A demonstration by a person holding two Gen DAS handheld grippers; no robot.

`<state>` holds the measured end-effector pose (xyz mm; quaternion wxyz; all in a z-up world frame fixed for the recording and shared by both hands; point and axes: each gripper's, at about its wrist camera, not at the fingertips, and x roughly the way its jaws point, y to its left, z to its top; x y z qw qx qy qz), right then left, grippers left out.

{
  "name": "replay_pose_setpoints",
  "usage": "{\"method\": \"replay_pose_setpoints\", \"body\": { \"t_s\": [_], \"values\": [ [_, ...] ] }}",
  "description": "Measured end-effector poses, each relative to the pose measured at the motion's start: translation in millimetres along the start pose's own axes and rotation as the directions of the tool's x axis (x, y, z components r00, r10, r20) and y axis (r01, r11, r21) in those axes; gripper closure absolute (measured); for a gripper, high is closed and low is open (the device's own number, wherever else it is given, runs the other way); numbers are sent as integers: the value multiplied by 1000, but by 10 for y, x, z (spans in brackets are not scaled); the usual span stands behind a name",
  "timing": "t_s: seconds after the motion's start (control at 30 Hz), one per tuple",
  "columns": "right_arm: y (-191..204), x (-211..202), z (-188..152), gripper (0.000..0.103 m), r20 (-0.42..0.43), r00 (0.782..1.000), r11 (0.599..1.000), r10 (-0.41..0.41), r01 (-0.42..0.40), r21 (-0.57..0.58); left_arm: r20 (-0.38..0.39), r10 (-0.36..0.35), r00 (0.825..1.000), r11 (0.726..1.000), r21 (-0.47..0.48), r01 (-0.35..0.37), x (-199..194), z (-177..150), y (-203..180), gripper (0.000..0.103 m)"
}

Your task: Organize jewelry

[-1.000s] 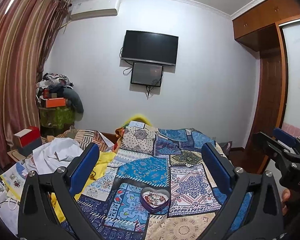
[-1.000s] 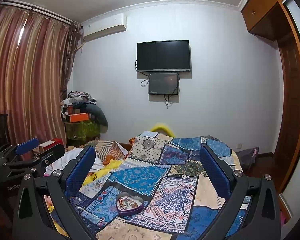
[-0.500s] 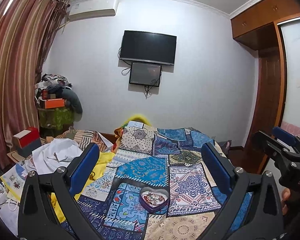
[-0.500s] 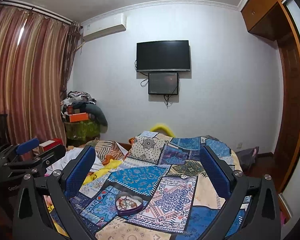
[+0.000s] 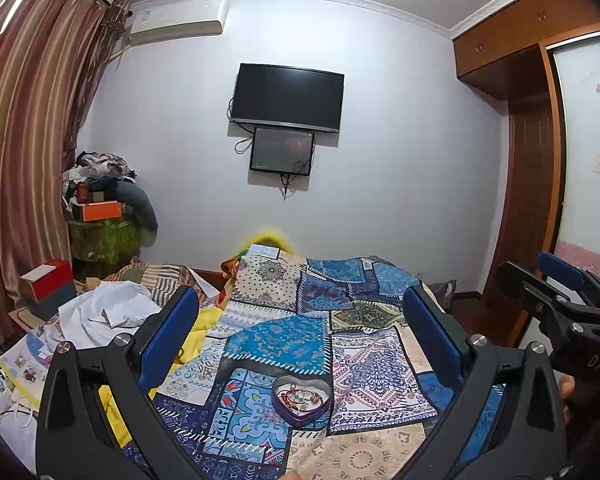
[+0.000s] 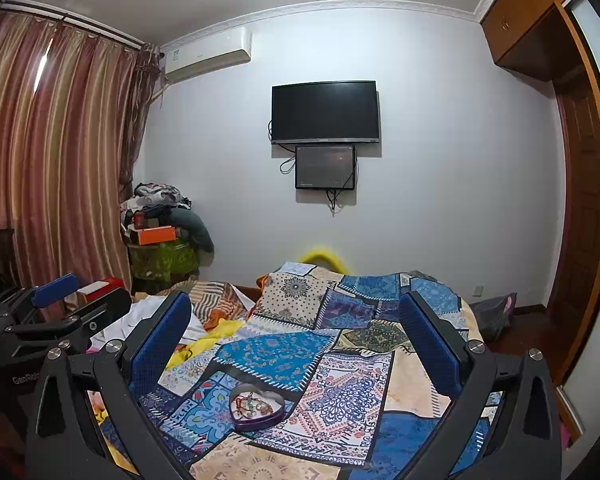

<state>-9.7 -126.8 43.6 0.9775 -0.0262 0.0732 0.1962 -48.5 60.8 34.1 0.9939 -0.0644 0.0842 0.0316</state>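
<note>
A purple heart-shaped tin (image 5: pixel 302 401) lies on the patchwork bedspread (image 5: pixel 284 340), holding beaded bracelets (image 5: pixel 302 394). It also shows in the right wrist view (image 6: pixel 256 406). My left gripper (image 5: pixel 300 328) is open and empty, held above the bed with the tin below and between its blue fingers (image 5: pixel 168 336). My right gripper (image 6: pixel 296 332) is open and empty, above the tin and slightly right of it. Each gripper appears at the other view's edge: the right one (image 5: pixel 556 296), the left one (image 6: pixel 56 312).
White cloth and papers (image 5: pixel 100 316) lie on the bed's left side, with a red box (image 5: pixel 46 284) and a pile of clothes and boxes (image 5: pixel 100 208) by the curtain. A TV (image 5: pixel 286 98) hangs on the far wall. A wardrobe (image 5: pixel 540 160) stands right.
The left gripper's view has drifted slightly, so the room sits a little lower and left in frame. The right gripper has hardly moved. Both stay open.
</note>
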Motion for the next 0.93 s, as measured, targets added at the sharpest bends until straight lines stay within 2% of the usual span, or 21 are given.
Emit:
{"method": "replay_pose_setpoints", "body": {
  "t_s": [0.4,0.93],
  "values": [
    [-6,8,6,0,0,1000,1000,-2,2,2,-4,-27,1000,1000,-12,27,-23,-1,-8,1],
    [18,38,4,0,-18,1000,1000,-4,4,-1,-21,1,1000,1000,-17,-1,41,-32,43,1]
  ]
}}
